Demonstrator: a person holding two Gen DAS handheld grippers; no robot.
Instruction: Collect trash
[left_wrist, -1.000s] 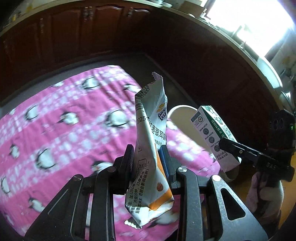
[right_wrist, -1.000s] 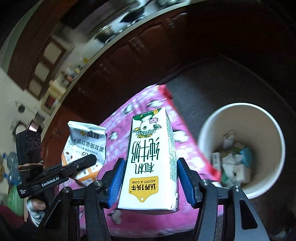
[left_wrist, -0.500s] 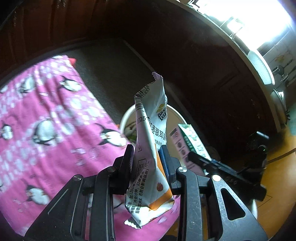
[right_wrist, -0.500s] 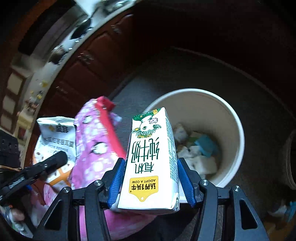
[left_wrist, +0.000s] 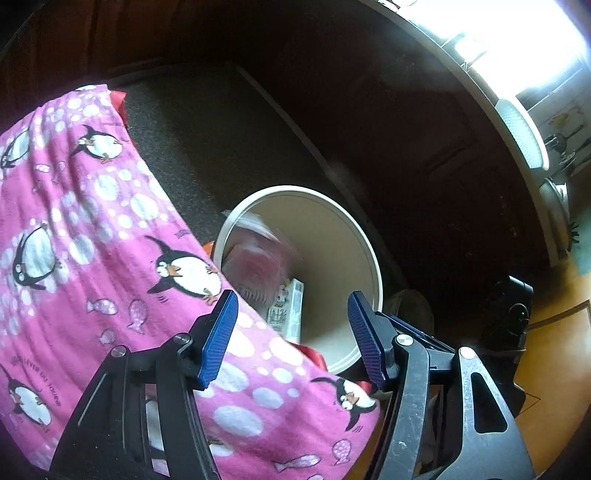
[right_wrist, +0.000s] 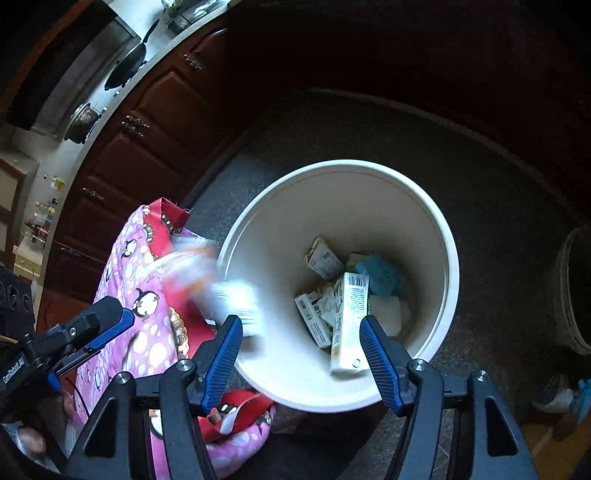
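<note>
— Right wrist view: what is seen, from the biggest thing down?
— A dark floor (right_wrist: 480, 221) is shown, and on it a white bin (right_wrist: 448, 280) is stood, just beside a pink penguin cloth (right_wrist: 147, 332). Trash is seen at the bin's bottom, with a milk carton (right_wrist: 349, 325) leaned on top of it.
— And the pouch?
— A blurred pouch (right_wrist: 229, 291) is caught in the air over the bin's near rim, touched by no pad.
— How are the jaws set?
— The right gripper (right_wrist: 301, 360) is being opened above the bin; nothing is pressed by its blue pads, though the carton is seen between them, down in the bin. The left gripper (left_wrist: 291, 336) is likewise being opened, with nothing gripped; past it the bin (left_wrist: 369, 251) and the blurred pouch (left_wrist: 258, 254) are seen.
</note>
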